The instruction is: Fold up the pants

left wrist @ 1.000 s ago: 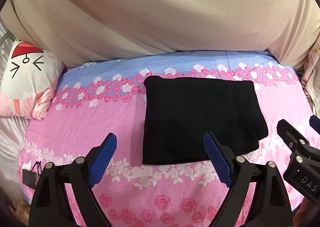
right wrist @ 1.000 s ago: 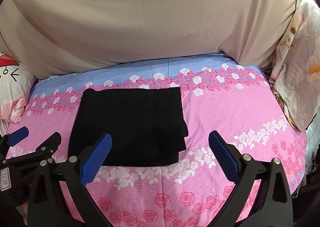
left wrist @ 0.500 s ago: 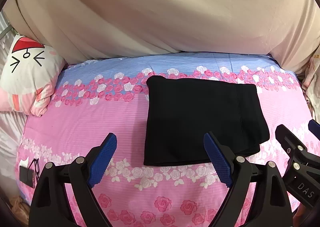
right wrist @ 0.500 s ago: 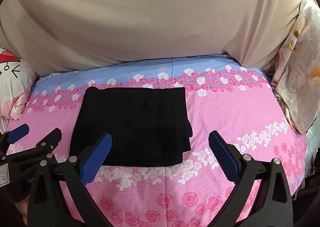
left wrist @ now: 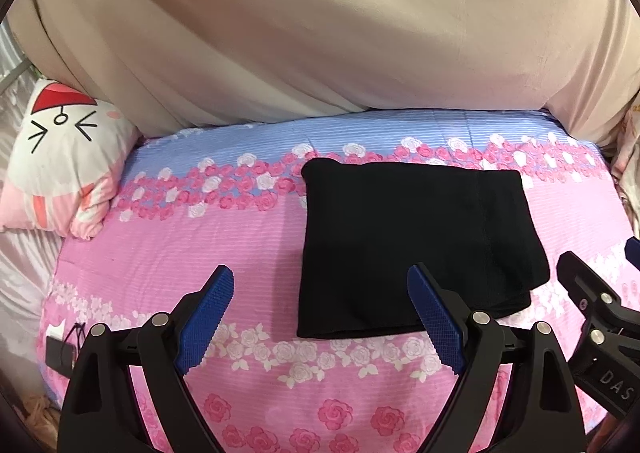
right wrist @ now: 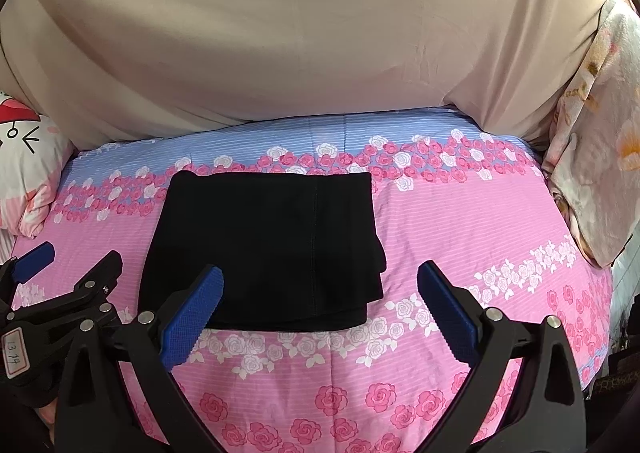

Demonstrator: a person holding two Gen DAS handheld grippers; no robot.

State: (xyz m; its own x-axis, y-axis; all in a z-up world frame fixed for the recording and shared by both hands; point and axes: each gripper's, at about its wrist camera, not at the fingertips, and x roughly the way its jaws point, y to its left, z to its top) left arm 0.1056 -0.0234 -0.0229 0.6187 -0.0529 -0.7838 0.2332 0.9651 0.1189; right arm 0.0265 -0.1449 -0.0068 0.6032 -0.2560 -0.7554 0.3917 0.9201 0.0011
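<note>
Black pants (left wrist: 412,245) lie folded into a flat rectangle on the pink floral bed sheet (left wrist: 200,245); they also show in the right wrist view (right wrist: 272,249). My left gripper (left wrist: 320,317) is open and empty, held above the sheet in front of the pants' near left edge. My right gripper (right wrist: 320,317) is open and empty, in front of the pants' near right corner. Each gripper shows at the edge of the other's view, the right gripper (left wrist: 600,293) and the left gripper (right wrist: 64,273).
A white and pink cat-face pillow (left wrist: 64,157) lies at the left. A beige curtain (left wrist: 320,33) hangs behind the bed. A floral blanket (right wrist: 596,141) is bunched at the right edge. A small dark object with a cord (left wrist: 60,349) lies at the bed's near left edge.
Both grippers have drawn back and up a little from the folded pants, so the pants sit lower in both views. The pants have not moved. Both grippers stay open.
</note>
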